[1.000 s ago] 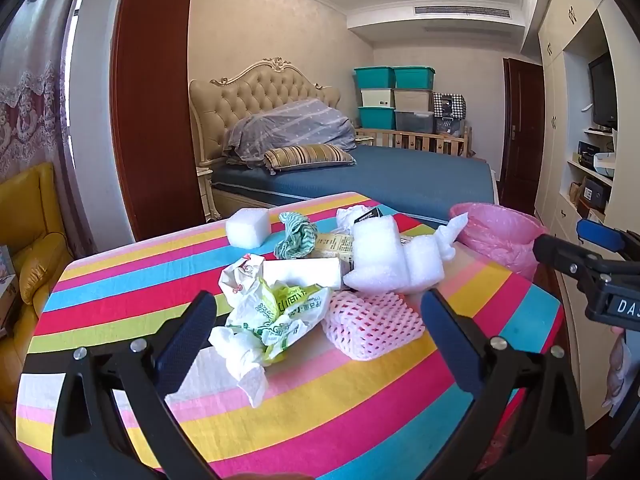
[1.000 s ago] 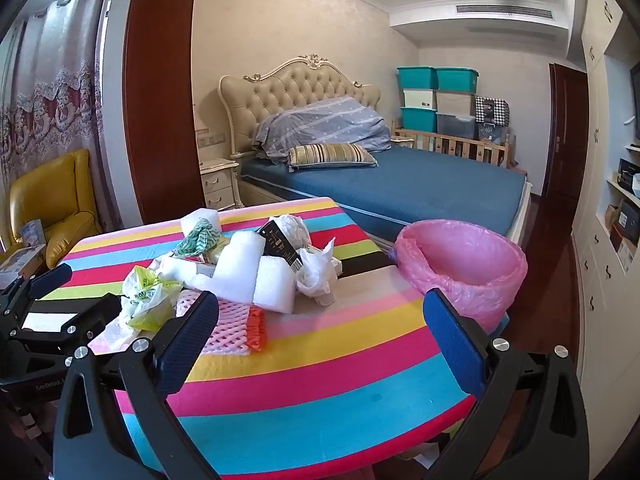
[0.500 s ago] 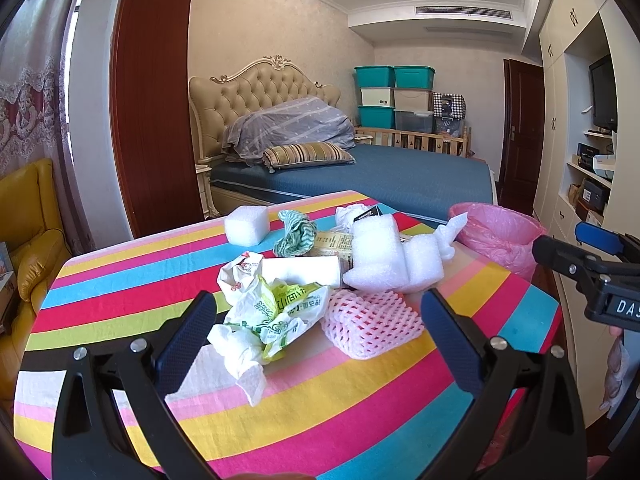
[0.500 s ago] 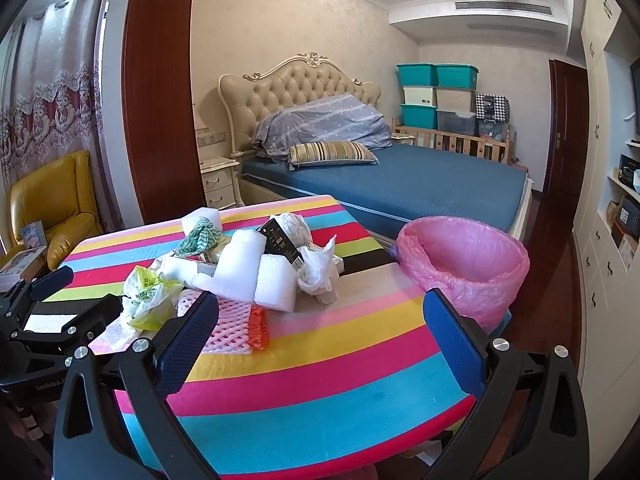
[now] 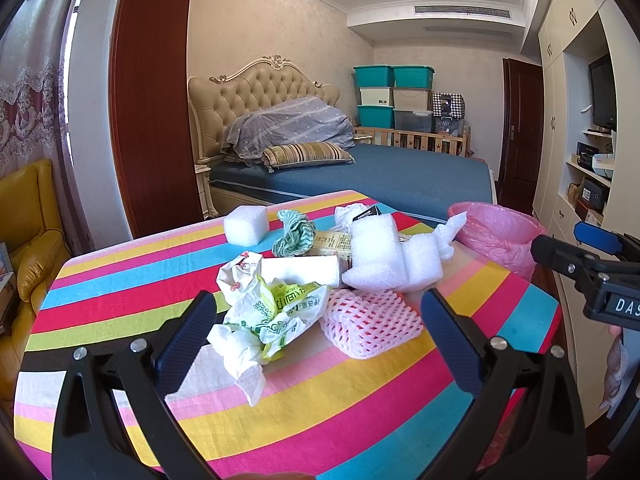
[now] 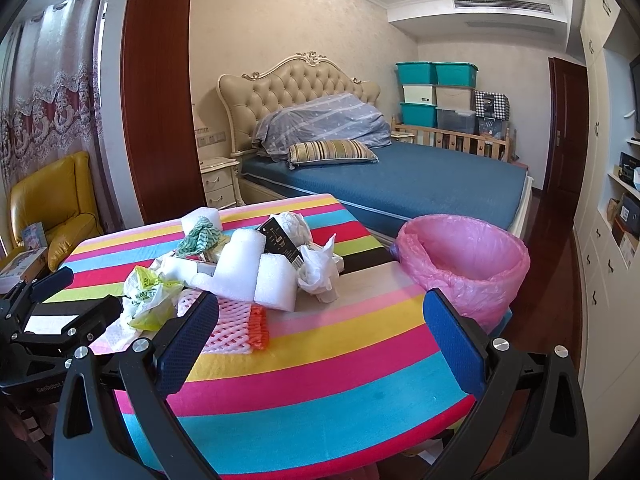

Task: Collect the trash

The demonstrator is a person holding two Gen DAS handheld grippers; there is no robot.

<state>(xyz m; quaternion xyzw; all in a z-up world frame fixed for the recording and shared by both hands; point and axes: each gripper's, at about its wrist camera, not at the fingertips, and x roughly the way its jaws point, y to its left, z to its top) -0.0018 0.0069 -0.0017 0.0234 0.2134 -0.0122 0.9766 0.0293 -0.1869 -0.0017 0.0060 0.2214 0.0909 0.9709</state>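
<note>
A heap of trash lies on the striped table [image 5: 360, 408]: a crumpled green-and-white bag [image 5: 276, 312], a pink foam net [image 5: 370, 322], white foam wrap [image 5: 388, 256], a white foam block [image 5: 245, 229], a green cloth [image 5: 295, 232]. My left gripper [image 5: 318, 334] is open and empty, just short of the bag and net. My right gripper [image 6: 320, 332] is open and empty over the table's near edge; the foam wrap [image 6: 256, 272] and net [image 6: 232, 328] lie ahead-left. A bin with a pink liner [image 6: 464, 256] stands beside the table, also in the left wrist view [image 5: 496, 236].
A blue bed [image 6: 400, 184] stands behind the table. A yellow armchair [image 6: 56, 208] is at the left. Cabinets and shelves [image 5: 588, 160] line the right wall. The right gripper shows at the right of the left wrist view [image 5: 588, 276].
Both views have shifted only slightly; the trash pile has not moved and both grippers stay open.
</note>
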